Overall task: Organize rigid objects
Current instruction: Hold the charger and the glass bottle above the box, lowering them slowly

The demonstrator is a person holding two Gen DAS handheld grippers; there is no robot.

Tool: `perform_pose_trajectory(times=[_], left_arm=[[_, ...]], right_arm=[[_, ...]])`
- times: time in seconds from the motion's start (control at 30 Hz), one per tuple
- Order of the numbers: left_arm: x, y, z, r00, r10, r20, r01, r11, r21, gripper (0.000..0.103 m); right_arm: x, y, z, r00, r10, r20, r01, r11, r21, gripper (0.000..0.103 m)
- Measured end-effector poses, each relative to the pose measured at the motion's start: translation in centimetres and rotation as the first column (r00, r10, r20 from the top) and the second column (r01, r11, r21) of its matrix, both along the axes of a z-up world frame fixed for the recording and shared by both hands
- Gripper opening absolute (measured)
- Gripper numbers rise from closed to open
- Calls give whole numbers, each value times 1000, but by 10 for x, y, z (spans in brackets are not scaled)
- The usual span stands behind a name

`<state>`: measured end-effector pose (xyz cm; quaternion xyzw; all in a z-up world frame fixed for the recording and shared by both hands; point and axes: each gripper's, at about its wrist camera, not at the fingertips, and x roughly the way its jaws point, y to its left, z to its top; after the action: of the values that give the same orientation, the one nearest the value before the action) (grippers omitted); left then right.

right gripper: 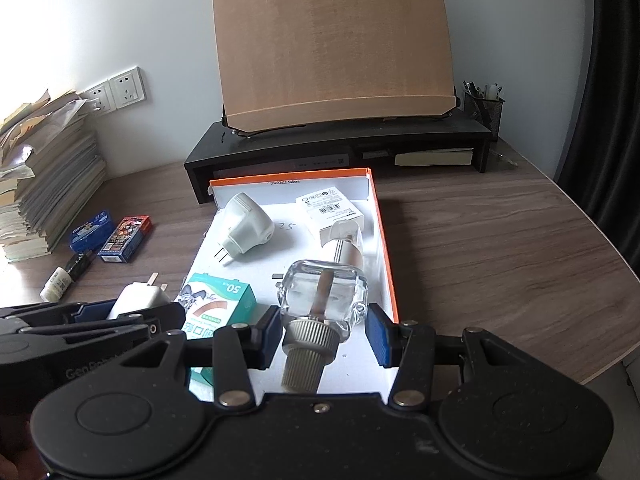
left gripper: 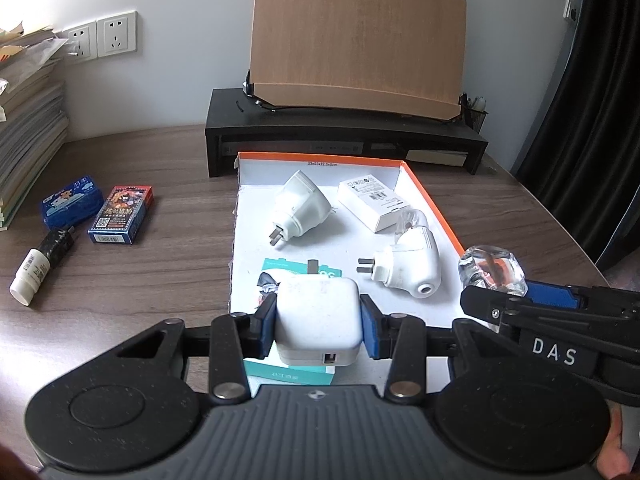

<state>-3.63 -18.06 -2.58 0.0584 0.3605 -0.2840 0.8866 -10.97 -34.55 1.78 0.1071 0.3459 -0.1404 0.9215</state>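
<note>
Soft daylight, sharp focus, fisheye-bent edges

You sit at home-office or study desk. Wood-grain desktop (left gripper: 168, 184), white painted wall behind with pair of wall sockets (left gripper: 102, 37). Tall stack of papers and booklets (left gripper: 28, 136) piled at your left. Black monitor riser (right gripper: 340, 142) against wall, notepads tucked in its shelf, wooden book stand (right gripper: 334, 54) on top. Mesh pen holder (right gripper: 484, 110) with pens at riser's right end. Dark curtain (left gripper: 600, 100) hangs at right edge. Desk clutter: small printed cartons, tube, shallow orange-rimmed box (right gripper: 384, 240).
</note>
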Motion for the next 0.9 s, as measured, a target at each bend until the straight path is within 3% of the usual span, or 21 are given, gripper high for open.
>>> perform_pose_trajectory(times=[0.9], left_arm=[[1, -14, -5, 1000, 1, -9, -1, 1000, 0, 42]], right_arm=[[2, -9, -8, 1000, 8, -7, -8, 1000, 10, 56]])
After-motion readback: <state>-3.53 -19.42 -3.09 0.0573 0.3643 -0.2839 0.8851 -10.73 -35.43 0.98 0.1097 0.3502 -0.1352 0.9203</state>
